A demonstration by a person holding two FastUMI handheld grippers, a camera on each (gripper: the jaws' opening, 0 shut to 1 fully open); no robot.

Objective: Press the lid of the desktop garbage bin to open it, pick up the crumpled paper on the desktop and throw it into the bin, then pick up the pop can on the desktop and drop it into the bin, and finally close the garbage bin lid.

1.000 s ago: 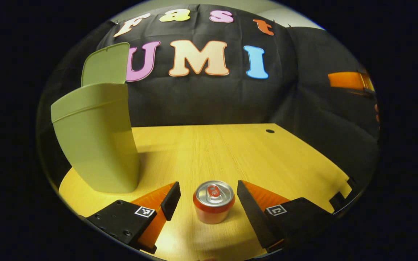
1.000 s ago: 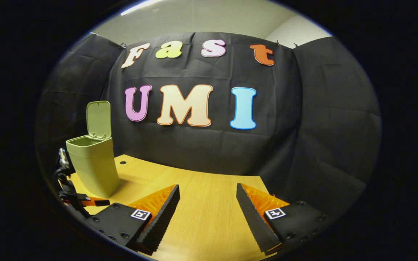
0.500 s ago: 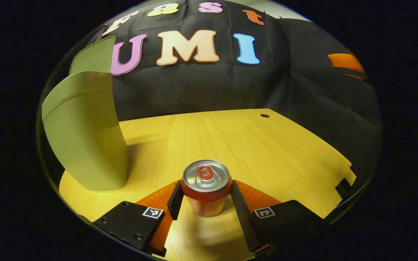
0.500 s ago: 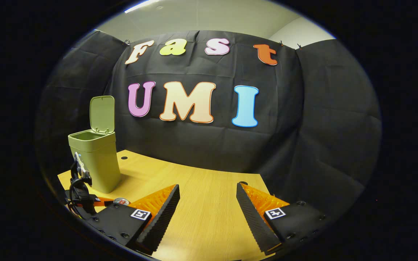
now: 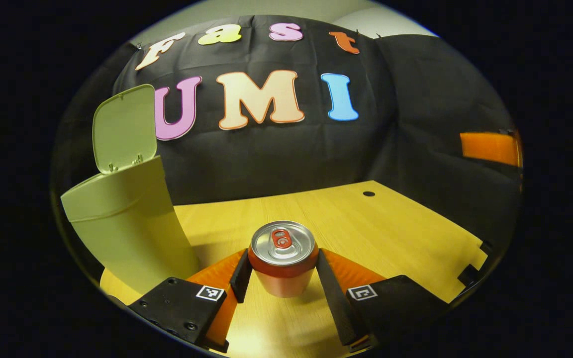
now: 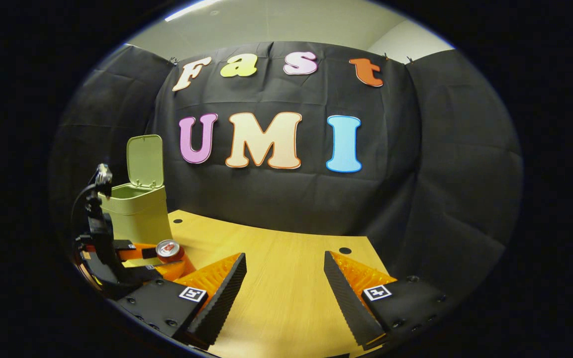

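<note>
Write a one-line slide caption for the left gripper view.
Left gripper clamped on the upright pop can, beside the green bin with its lid raised.

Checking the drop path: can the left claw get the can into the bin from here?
Probably yes. The left claw is shut on the can, the bin stands close beside it with its lid up, and nothing sits between them.
</note>
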